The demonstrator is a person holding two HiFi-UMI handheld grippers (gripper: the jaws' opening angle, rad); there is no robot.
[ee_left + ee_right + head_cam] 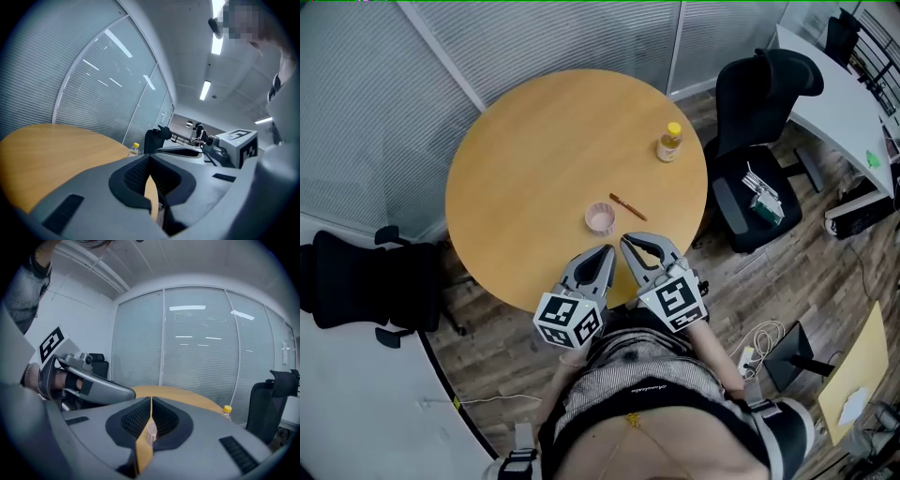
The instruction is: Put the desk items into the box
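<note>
On the round wooden table (534, 159) stand a small pink cup (600, 218), a thin brown stick (627, 207) just right of it, and a yellow-capped bottle (669, 142) farther back right. Both grippers hover side by side over the near table edge. The left gripper (606, 251) is shut and empty; the left gripper view has its tips (150, 159) meeting, with the bottle (135, 148) beyond. The right gripper (628, 241) is shut and empty too, just short of the cup. In the right gripper view the cup (151, 432) shows through the slit under its closed tips (151, 401).
A black office chair (759, 141) with small items on its seat stands right of the table, another black chair (366, 281) at the left. A white desk (844, 94) is at the back right. Blinds-covered glass walls run behind. Cables (759, 342) lie on the floor.
</note>
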